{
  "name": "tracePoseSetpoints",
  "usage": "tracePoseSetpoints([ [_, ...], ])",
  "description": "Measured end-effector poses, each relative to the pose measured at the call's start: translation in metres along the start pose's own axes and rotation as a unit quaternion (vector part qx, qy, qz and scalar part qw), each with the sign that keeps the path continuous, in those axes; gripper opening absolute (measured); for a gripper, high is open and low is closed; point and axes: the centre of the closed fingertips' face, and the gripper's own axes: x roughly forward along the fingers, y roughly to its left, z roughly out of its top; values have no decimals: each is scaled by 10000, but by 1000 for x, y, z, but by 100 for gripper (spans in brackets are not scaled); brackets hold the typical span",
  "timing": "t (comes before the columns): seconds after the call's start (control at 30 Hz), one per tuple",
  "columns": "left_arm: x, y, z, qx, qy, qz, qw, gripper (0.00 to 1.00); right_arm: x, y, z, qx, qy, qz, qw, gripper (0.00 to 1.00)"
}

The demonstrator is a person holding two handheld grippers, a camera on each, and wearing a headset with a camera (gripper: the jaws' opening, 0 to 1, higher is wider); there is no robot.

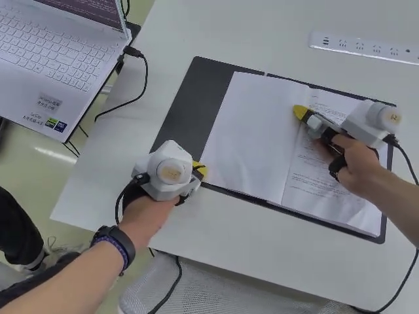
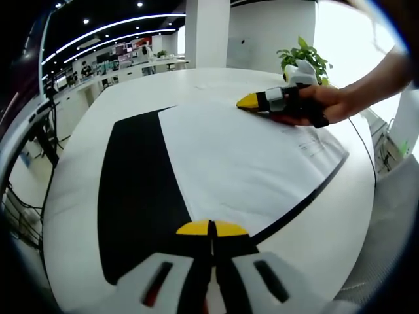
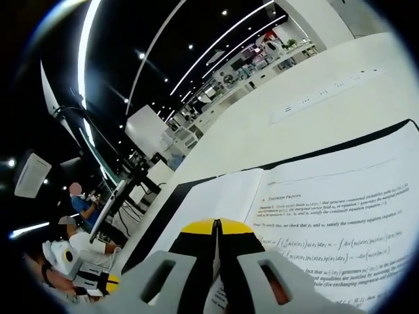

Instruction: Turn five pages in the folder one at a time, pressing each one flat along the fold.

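1. The white surface [image 1: 262, 26] carries all the items. We see it run from the near edge to the far side in the head view.

2. The folder [image 1: 186, 104] lies open and flat at the middle of the surface. Its black cover is bare on the left side.

3. A white laptop [image 1: 52, 52] sits at the far left corner of the surface, well apart from the folder. A black cable [image 1: 134, 85] leaves its right side.

4. A blank page [image 1: 255, 137] lies over the left half of the paper stack. A printed page [image 1: 321, 176] lies on the right half. The two meet at the fold [image 1: 291, 157].

5. A white power strip [image 1: 363, 47] lies at the far right of the surface, beyond the folder.

6. The right hand-held gripper [image 1: 301, 112] has its yellow tips on the paper at the far end of the fold. In the right gripper view the jaws stand together, and we see nothing between them. The printed page lies to the right of the tips and the blank page to the left.

7. The left hand-held gripper [image 1: 198, 171] sits at the near edge of the folder, just beside the near left corner of the blank page. In the left gripper view its jaws meet tip to tip over the black cover, with nothing held. We cannot tell whether the tips touch the cover.

8. A dark wristband [image 1: 114, 241] sits on the left wrist.
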Motion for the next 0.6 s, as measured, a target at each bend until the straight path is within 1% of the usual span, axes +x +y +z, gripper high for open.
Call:
tracePoseSetpoints([
  [0.2,0,0,0,-8,6,3,10000,0,-12,7,-12,15,10,135,9999,0],
  [0.33,0,0,0,-2,12,0,10000,0,-17,12,-18,-54,52,226,9997,0],
  [0.4,0,0,-1,-53,7,4,10000,0,-20,16,-22,-114,109,317,9994,0],
  [0.5,0,-1,-1,-49,7,0,10000,0,-27,20,-29,-172,198,409,9988,0],
  [0.6,-1,-1,0,-67,9,0,10000,0,-34,22,-34,-85,207,499,9985,0],
])
